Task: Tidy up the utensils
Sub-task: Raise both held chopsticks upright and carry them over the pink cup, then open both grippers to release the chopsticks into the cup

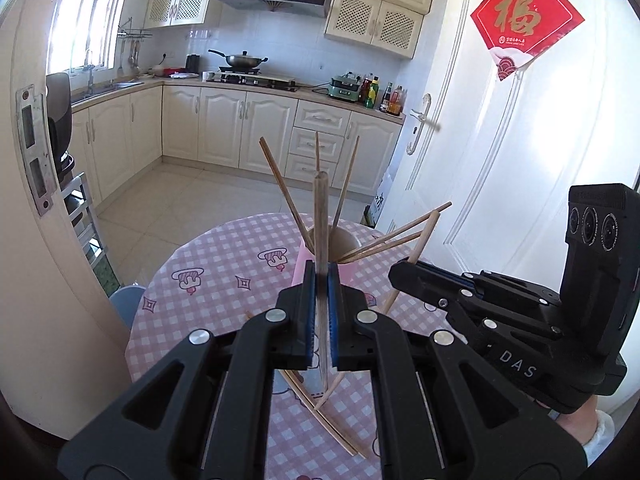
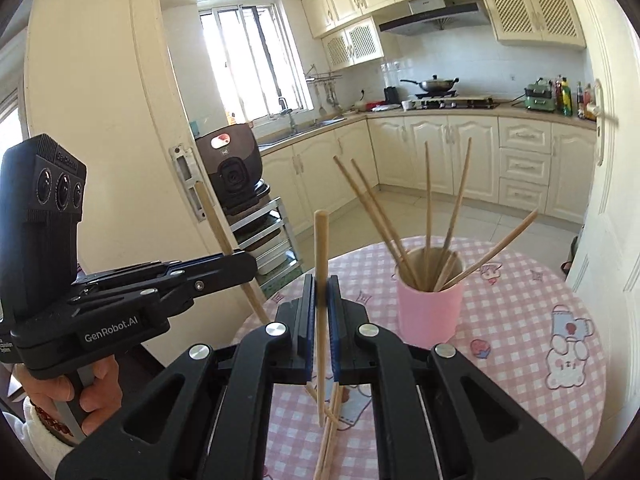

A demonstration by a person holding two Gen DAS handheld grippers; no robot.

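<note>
1. Readable writing: the black body of the right gripper (image 1: 404, 270), seen from the left wrist view, carries white letters "DAS"; the black body of the left gripper (image 2: 244, 260), seen from the right wrist view, reads "GenRobot.AI" on its side and "GenRobot" near its three lenses. A red diamond-shaped paper hanging (image 1: 526, 26) on the white door (image 1: 520, 152) bears a large gold Chinese character; the small print below it is too small to read.
2. The utensils are slim, pale wooden chopsticks, round in section, with one end blunt and the other tapering.
3. The left gripper's blue-padded fingers (image 1: 308, 312) are clenched on one wooden chopstick (image 1: 320, 216), held near upright with its blunt end up, in front of the cup.
4. The right gripper's blue-padded fingers (image 2: 307, 312) are likewise clamped on a second upright wooden chopstick (image 2: 321, 248), blunt end up, its thin tip hanging just above the tabletop.
5. A pink cylindrical cup (image 2: 430, 308) stands on the round tabletop with a pink-and-white checked cloth (image 2: 520, 300) printed with cartoon figures. Inside it several chopsticks (image 2: 428, 200) lean outward in different directions, fanned over the rim.
6. A few loose chopsticks (image 2: 330, 436) lie crossed on the cloth below the grippers, near the table's close edge.
7. A hand (image 2: 96, 392) with a white sleeve cuff and a bead bracelet grips the left gripper's handle.
</note>
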